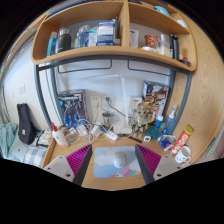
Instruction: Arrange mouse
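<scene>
A white mouse point(117, 157) lies on a light blue mouse pad with a cartoon print point(103, 170) on the wooden desk. The pad lies between my two fingers. My gripper point(113, 151) is open, its pink pads point(79, 158) standing wide on either side of the pad. The mouse rests on the pad on its own, with a clear gap to each finger. It sits a little right of the middle between the fingers.
Beyond the pad the desk holds cables, small bottles and boxes point(100, 125). A tall red can point(181, 139) and a white mug point(183, 156) stand to the right. A black bag point(27, 124) sits at the left. A wooden shelf point(110, 52) with jars hangs above.
</scene>
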Demonstrator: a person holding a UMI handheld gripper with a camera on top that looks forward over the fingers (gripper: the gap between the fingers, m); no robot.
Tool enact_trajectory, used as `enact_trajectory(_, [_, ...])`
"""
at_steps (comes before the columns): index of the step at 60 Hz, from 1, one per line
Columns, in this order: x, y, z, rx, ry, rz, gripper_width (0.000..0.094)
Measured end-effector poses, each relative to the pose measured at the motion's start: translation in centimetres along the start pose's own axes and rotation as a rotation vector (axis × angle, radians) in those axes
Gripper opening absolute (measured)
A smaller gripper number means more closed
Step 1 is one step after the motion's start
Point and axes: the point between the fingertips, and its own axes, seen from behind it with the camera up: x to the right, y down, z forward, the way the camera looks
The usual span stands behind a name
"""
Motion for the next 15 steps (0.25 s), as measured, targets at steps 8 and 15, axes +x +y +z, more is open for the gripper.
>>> enact_trajectory(8, [-0.17,-0.49,-0.84,0.015,-0.002,0.004,0.0865])
enact_trajectory(15, [-0.42,-0.11,-0.86,0.008,-0.016,0.011,0.0865])
